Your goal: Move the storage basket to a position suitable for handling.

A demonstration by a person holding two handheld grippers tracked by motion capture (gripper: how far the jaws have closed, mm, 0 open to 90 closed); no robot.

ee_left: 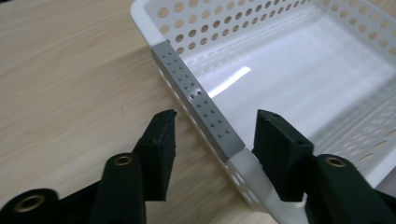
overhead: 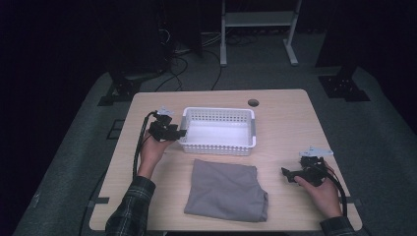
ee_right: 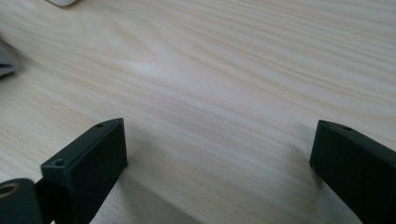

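Here the left tool [overhead: 181, 132] sits at the left short end of the white basket [overhead: 219, 146], its jaws astride that end's rim. The left gripper view gives what the high view cannot: the rim carries a grey dotted strip [ee_left: 198, 101], and the left tool [ee_left: 215, 130] has one jaw outside the wall over bare wood and the other inside, above the basket's glossy floor. The inner jaw looks to be against the rim just below the strip, while a gap shows between the outer jaw and the wall, so the jaws are partly apart and not clamped on the basket. From above, the same tool reads only as a dark shape touching the basket's left end, in the hand of a plaid-sleeved arm.

The high view shows the layout: the basket lies directly right of the left tool, and a folded grey cloth [overhead: 226, 190] lies on the worktop [overhead: 285, 123] on the near side of the basket, between the two tools. The right tool [overhead: 289, 173] is well apart from both, near the worktop's right edge, pointing toward the cloth.

The right gripper view shows that tool's jaws spread wide over bare wood with nothing between them, and a sliver of the cloth [ee_right: 5, 63] at the far left.
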